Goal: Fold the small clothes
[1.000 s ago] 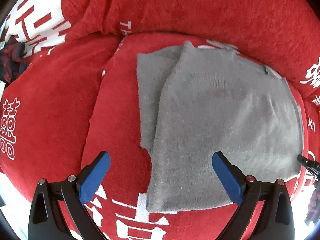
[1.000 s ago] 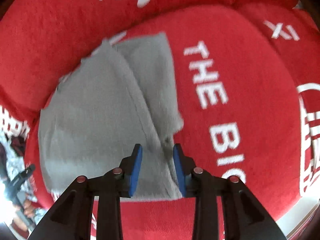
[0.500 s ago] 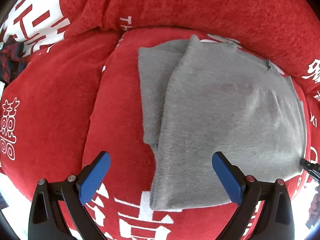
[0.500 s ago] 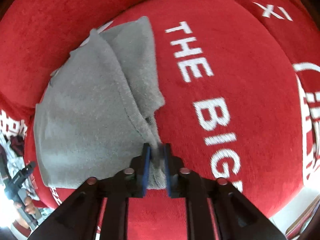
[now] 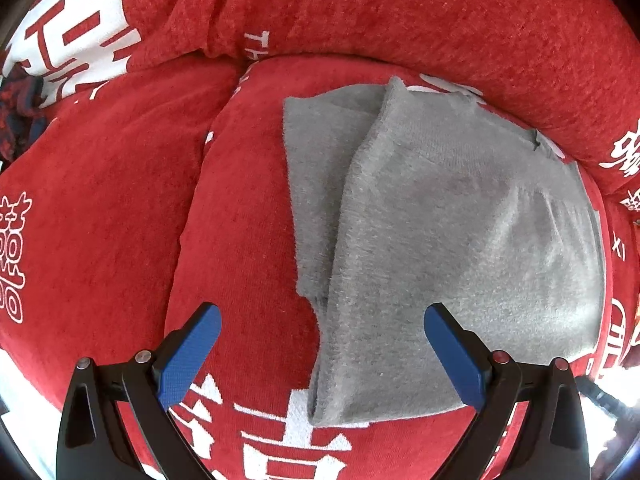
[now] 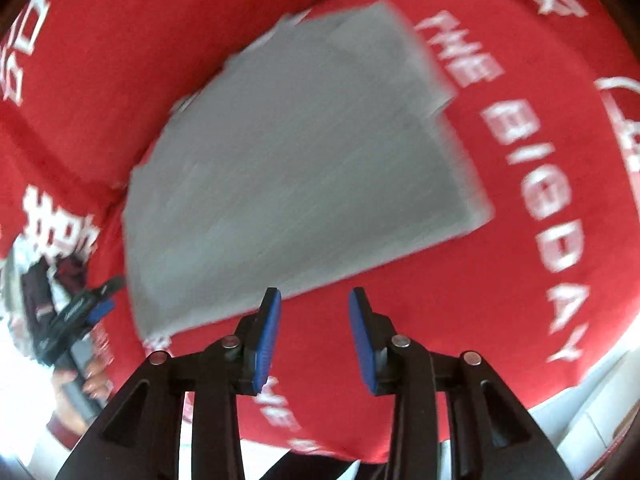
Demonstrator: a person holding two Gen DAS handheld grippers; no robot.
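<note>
One grey knitted garment [image 5: 440,240] is seen lying flat on the red cushion [image 5: 120,220], one side panel already folded over so that a lower layer shows along its left edge, and nothing is gripped: the left gripper [image 5: 320,356] is held wide apart above the near hem, the right gripper [image 6: 314,334] parted to a middling gap just short of the cloth's edge. Trouble can be expected if only the top layer is pinched, since the folded panel could be dragged open, and the fuzzy knit may cling to the plush cover. Counted: one garment, two grippers, one cushion.
</note>
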